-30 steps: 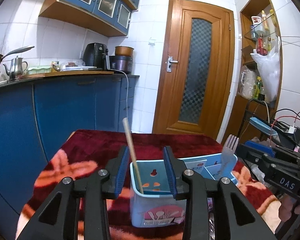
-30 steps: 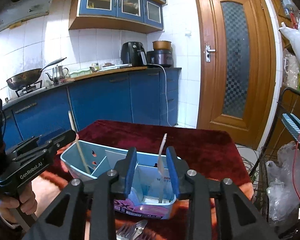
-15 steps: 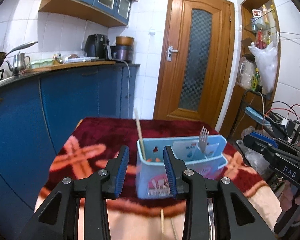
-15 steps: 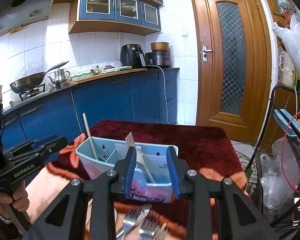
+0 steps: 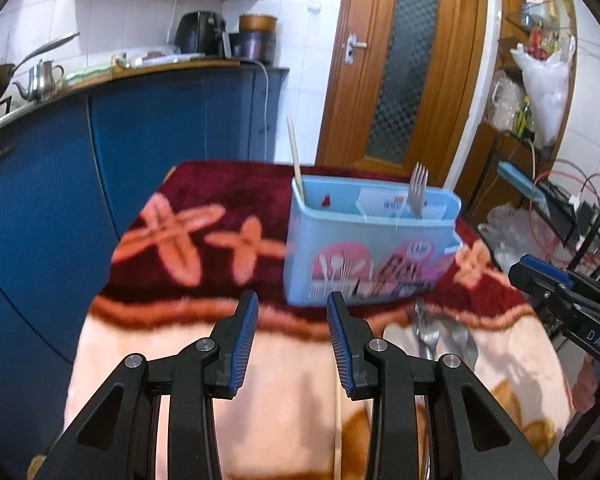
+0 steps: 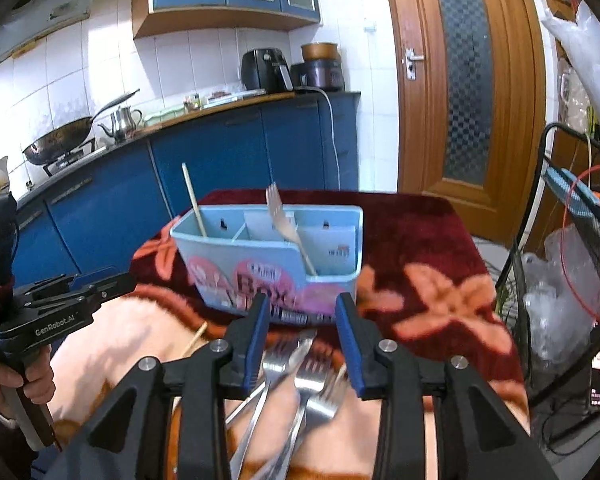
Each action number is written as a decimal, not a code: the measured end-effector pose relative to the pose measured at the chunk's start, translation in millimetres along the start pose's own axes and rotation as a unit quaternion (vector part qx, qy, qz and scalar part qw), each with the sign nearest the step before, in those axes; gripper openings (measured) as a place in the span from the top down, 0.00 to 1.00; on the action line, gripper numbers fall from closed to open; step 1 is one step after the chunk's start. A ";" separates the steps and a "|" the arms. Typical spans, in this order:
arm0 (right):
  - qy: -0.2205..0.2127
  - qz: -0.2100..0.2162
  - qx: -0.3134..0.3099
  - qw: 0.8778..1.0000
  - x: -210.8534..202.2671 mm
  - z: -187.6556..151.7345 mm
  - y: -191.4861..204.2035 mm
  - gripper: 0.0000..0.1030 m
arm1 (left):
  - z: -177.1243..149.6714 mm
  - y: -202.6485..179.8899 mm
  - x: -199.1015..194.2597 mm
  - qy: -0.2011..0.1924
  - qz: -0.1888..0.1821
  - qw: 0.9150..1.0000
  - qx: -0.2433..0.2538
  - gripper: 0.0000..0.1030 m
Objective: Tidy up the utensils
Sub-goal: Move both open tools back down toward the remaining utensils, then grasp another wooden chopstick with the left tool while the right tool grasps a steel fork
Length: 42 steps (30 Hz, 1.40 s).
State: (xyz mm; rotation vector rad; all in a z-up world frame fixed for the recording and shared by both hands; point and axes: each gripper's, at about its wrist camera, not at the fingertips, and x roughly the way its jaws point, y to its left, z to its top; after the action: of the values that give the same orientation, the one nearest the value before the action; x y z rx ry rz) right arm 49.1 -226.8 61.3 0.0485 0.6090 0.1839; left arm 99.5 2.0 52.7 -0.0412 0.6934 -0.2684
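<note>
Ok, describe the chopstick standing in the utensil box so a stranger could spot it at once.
On the dark red flowered blanket stands a light blue utensil box with pink pictures on its front. In its left-end compartment, a thin pale wooden chopstick leans upright, rising well above the rim. Unlike the fork further right, it is a plain stick without tines.

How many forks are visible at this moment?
At least 3: one fork leaning in the blue caddy, and two or more loose forks piled on the blanket below the right gripper; overlap hides the exact number.
</note>
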 end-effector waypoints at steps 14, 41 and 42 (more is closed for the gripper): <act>0.059 0.005 0.016 0.998 11.3 -31.1 -9.7 0.60 | -30.3 -11.3 24.5 0.094 0.003 0.995 0.023 0.65; 0.096 0.007 0.045 0.994 26.2 -54.1 -33.9 0.57 | -36.1 -29.7 63.4 0.197 -0.002 0.979 0.053 0.66; 0.096 0.008 0.045 0.994 26.1 -54.3 -34.0 0.57 | -35.1 -28.7 64.2 0.199 -0.003 0.979 0.049 0.67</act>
State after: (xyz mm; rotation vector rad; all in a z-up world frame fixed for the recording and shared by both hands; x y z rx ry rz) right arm 44.3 -255.8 -1.3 0.1245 0.8082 0.1773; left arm 117.8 -40.4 -10.9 0.1084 1.0772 -0.3210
